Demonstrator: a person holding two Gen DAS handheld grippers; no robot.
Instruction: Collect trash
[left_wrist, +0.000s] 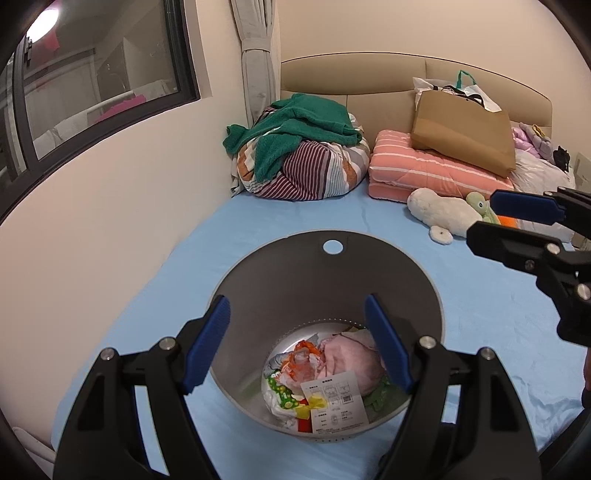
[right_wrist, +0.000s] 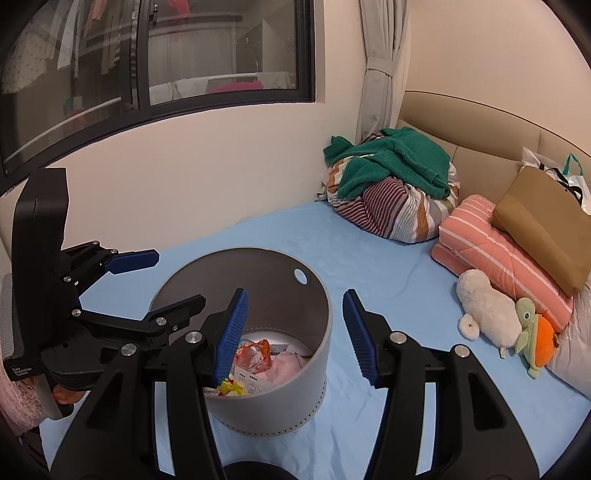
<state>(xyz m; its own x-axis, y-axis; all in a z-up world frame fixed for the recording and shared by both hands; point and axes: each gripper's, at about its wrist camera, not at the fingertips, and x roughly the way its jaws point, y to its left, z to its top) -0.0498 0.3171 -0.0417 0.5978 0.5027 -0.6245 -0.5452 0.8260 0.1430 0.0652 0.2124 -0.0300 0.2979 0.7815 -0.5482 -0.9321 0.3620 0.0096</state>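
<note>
Trash heaped inside one grey bin, standing mid-bed on blue sheet, toward near edge. Left gripper and right gripper both spread apart, empty, over bin. Risk: finger clipping rim, tipping bin, spilling wrappers. Counted: one bin, two grippers, two plush toys.

The bin looks like smooth matt grey metal or plastic, and holds crinkled glossy wrappers and a printed paper sheet. The bed wears a smooth light-blue cloth sheet. Both grippers are matt black plastic with ribbed blue pads and shiny metal pins; the bag is matt brown paper.
</note>
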